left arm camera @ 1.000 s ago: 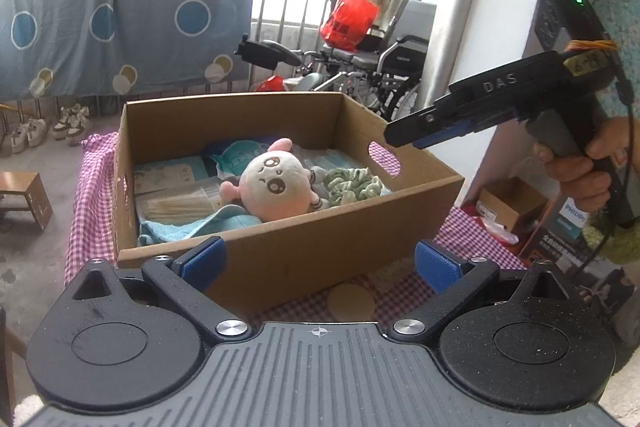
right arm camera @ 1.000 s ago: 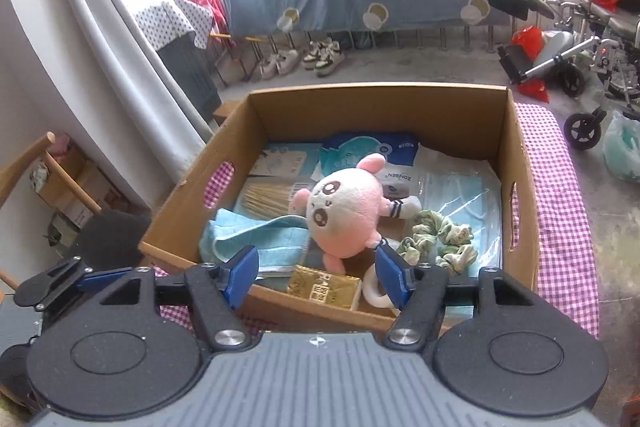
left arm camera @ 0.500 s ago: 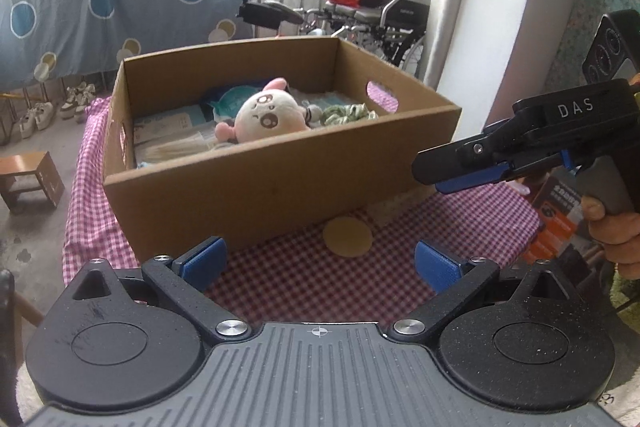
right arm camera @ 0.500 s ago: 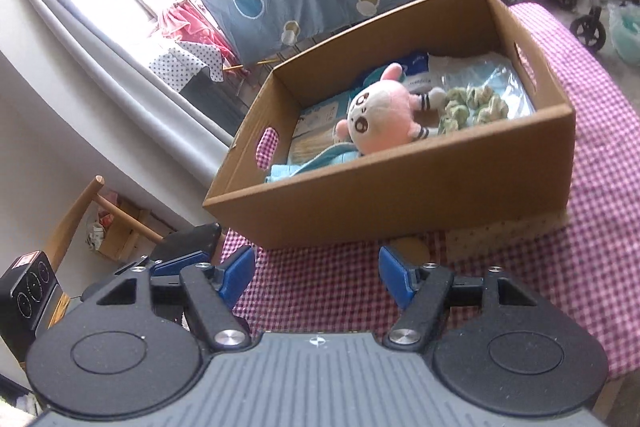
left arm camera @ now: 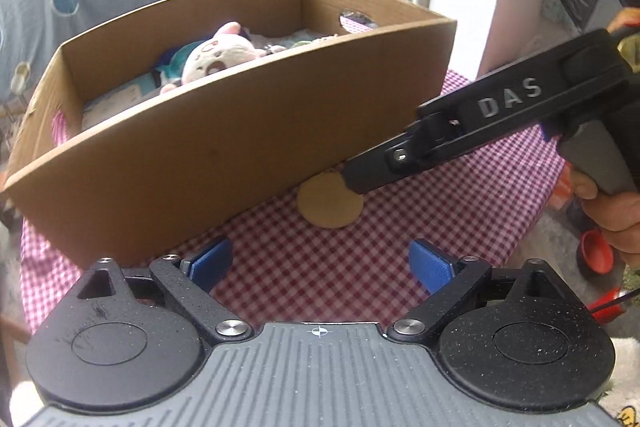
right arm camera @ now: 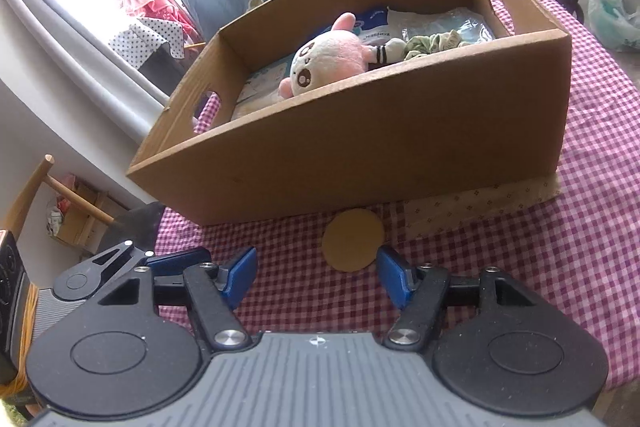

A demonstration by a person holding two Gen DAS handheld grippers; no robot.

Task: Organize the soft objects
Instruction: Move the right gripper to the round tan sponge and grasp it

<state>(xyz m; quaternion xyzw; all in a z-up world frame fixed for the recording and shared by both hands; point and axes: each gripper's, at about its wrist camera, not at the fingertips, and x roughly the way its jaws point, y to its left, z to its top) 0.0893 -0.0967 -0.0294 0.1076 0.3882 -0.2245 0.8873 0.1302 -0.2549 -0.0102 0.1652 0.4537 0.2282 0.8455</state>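
Right gripper (right arm camera: 316,277): jaws spread, nothing between the blue pads; they have just closed a little. It hangs low over the pink-and-white checked tablecloth (right arm camera: 520,267), aimed at the near wall of the cardboard box (right arm camera: 360,155). A tan round disc (right arm camera: 353,239) lies flat on the cloth just ahead of the gap between the pads, closer to the right pad, and just in front of the box's near wall. A strip of beige patterned fabric (right arm camera: 480,205) shows under the box's near edge, to the right of the disc. Left gripper (left arm camera: 320,263): jaws spread wide, empty, also just closed slightly. It is over the cloth near the box's front corner; the left pad sits close to the box wall, contact not clear. In the left wrist view the disc lies ahead and slightly right of centre, with the tip of the right gripper overlapping its upper right edge; a hand (left arm camera: 612,215) grips that tool's handle. Soft things all lie inside the box, beyond both grippers and apart from them: pink-and-white plush toy (right arm camera: 332,61) near the middle, face toward the near-left; green scrunchie (right arm camera: 432,45) just right of it, next to the plush's striped limb; flat blue-and-white packets (right arm camera: 440,21) beneath and behind them.
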